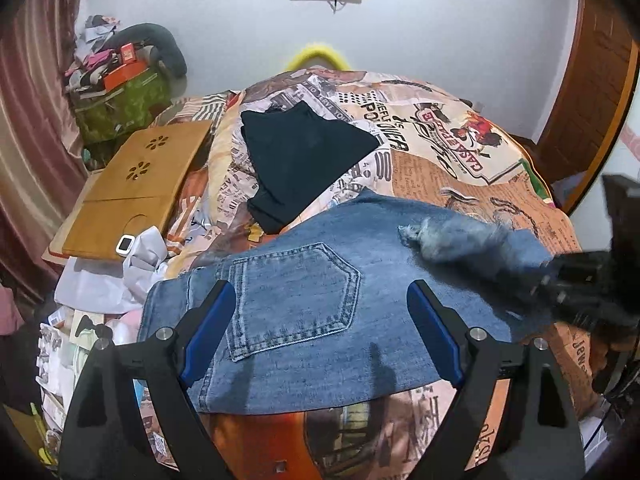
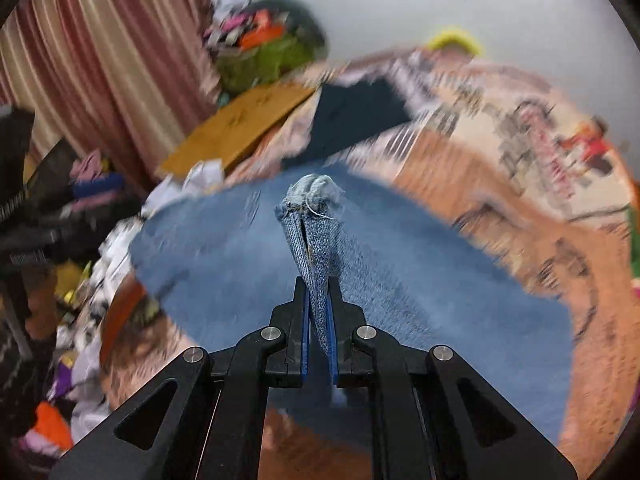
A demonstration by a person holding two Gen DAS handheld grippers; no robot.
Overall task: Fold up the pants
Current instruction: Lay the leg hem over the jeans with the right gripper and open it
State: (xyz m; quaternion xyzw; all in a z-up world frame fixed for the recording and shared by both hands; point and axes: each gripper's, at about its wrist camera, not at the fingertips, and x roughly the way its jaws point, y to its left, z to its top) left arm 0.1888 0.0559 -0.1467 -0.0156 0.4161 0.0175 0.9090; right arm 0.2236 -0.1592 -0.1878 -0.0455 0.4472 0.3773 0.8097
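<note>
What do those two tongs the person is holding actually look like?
Both look alike: the left tongs and right tongs have matte black angular frames with triangular cut-outs, round silver pivot pins, and two straight fingers lined with blue pads. No cables, markings or sleeves show.

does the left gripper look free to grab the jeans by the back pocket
Probably yes: the left gripper is open right over the jeans, its fingers either side of the back pocket, nothing between. The right gripper pinches a hem off to the side.

We are seeing bare bedspread (image 1: pixel 500 184) lying right of the jeans (image 1: pixel 304 300); a black garment (image 1: pixel 300 160) is blocking beyond, a wooden board (image 1: pixel 136 184) and clutter (image 1: pixel 80 344) crowding left.
</note>
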